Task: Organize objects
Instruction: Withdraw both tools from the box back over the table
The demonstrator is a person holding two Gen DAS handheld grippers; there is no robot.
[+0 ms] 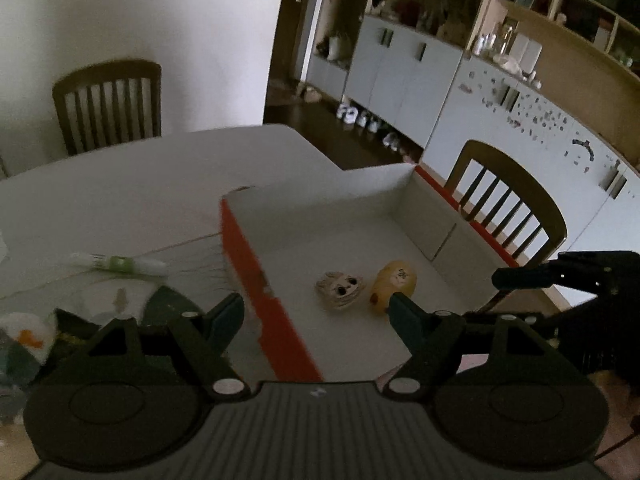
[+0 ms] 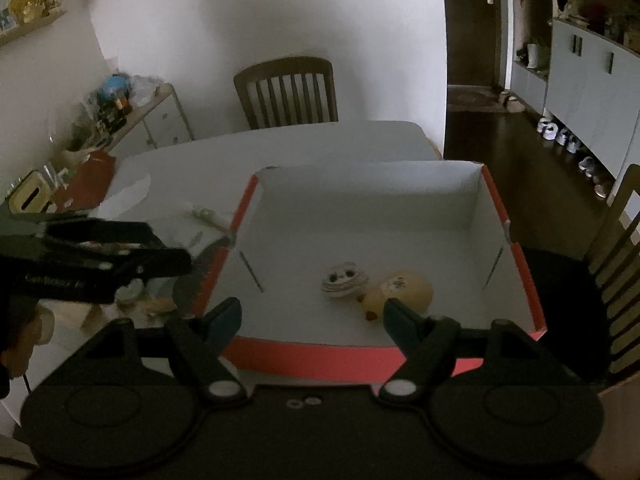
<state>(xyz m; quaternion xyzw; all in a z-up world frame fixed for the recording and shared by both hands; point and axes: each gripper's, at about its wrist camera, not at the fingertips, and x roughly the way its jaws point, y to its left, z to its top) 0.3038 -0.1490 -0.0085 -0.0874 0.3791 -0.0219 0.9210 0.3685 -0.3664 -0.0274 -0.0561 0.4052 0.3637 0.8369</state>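
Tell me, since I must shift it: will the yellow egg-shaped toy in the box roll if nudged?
Probably. The yellow toy looks rounded and lies on its side on the smooth box floor. The face-printed piece beside it, seemingly touching, may block rolling that way.

Cut off at the lower left edge of the left wrist view: a white soft thing with an orange patch (image 1: pixel 24 334), kind not readable. Blurred beside it, a green-and-white tube (image 1: pixel 120 264), label illegible. Partly hidden behind the right fingertip (image 1: pixel 404 312) in the same view, the lower end of the yellow toy (image 1: pixel 394 280); likewise covered in the right wrist view (image 2: pixel 404 290). Too small to identify, the clutter on the side cabinet (image 2: pixel 116 100), upper left. Cropped at the right edge, a chair (image 2: pixel 618 240).
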